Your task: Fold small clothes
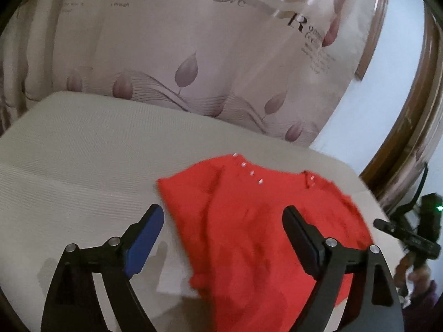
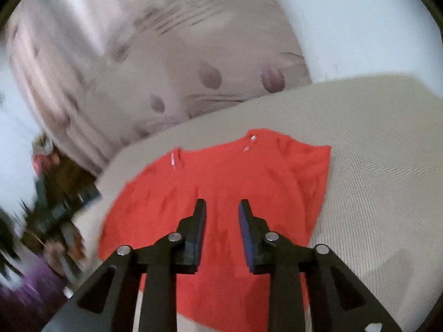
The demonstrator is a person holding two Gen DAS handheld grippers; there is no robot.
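Note:
A small red garment (image 1: 249, 229) with white snap buttons at the neckline lies spread on a beige cloth surface (image 1: 83, 166). My left gripper (image 1: 221, 218) is wide open and empty, hovering over the garment's left edge; its left finger is above bare cloth. In the right wrist view the same red garment (image 2: 221, 182) lies flat. My right gripper (image 2: 221, 210) is open with a narrower gap, empty, above the garment's middle. The right gripper and the hand holding it also show at the far right of the left wrist view (image 1: 415, 235).
A pink curtain (image 1: 193, 55) with leaf prints and text hangs behind the surface. A brown wooden frame (image 1: 415, 138) runs along the right. A white patch (image 1: 174, 274) lies beside the garment. Blurred clutter (image 2: 55, 207) sits beyond the surface's left edge.

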